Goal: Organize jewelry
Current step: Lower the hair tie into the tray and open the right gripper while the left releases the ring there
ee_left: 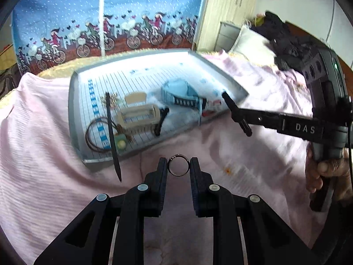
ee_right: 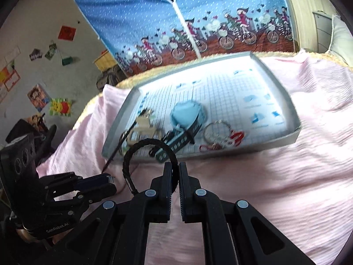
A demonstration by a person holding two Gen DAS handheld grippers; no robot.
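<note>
The tray [ee_left: 75,101] lies on the bed [ee_left: 44,154], on the pink sheet. At its left end lie a thin brown hoop [ee_left: 97,135], a black stick [ee_left: 112,132] that pokes out over the near rim, and a beige clip [ee_left: 138,116]. Further right lies a blue watch [ee_left: 181,92]. In the right wrist view a wire ring [ee_right: 215,130] with red charms lies right of the watch.

The left tool [ee_left: 178,165] holds a ring [ee_left: 178,165] above the sheet, just in front of the tray. The ring stands upright between the two pads, which touch it at its left and right sides. I judge it as light, stiff and smooth metal. Such a round, hard thing can slip or rotate out if the squeeze is weak, so the pads should stay on opposite sides, across the widest part. A firm squeeze will probably not damage it.

The right tool [ee_right: 175,172] is almost closed on a black band [ee_right: 150,152]. It pinches one side of the loop, and the rest arcs up and to the left, also in front of the tray. The band looks braided, soft and light. It seems to keep its round form, but I think it will bend and swing when it is carried. Its rough surface should grip well, so a pinch at any point of the cord is enough.
</note>
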